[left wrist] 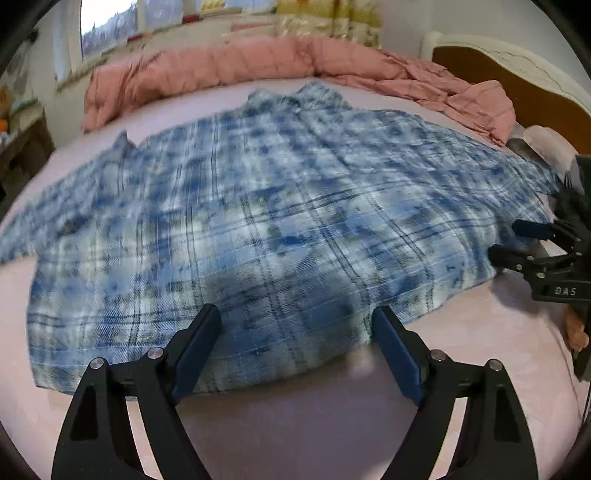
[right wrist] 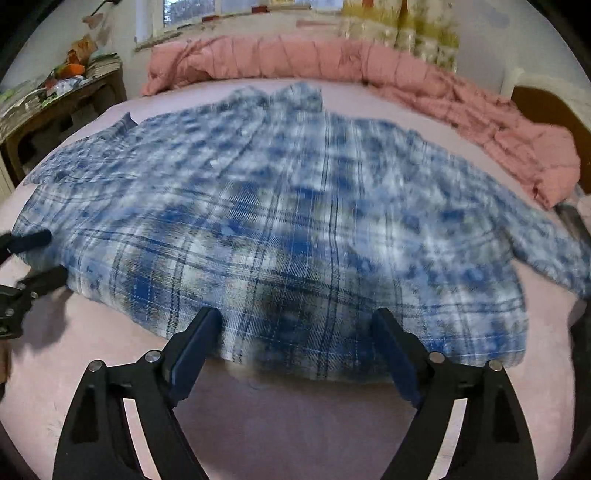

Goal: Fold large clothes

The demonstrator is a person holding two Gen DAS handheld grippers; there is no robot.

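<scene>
A large blue and white plaid shirt lies spread flat on the pale pink bed sheet, collar at the far side, hem nearest me. It also shows in the right wrist view. My left gripper is open and empty, its fingers just over the hem. My right gripper is open and empty, also at the hem. The right gripper also shows at the right edge of the left wrist view, open beside the shirt's edge. The left gripper shows at the left edge of the right wrist view, open.
A rumpled pink duvet lies along the far side of the bed and down the right side. A wooden headboard stands at the right. A cluttered wooden table stands at the left, under a window.
</scene>
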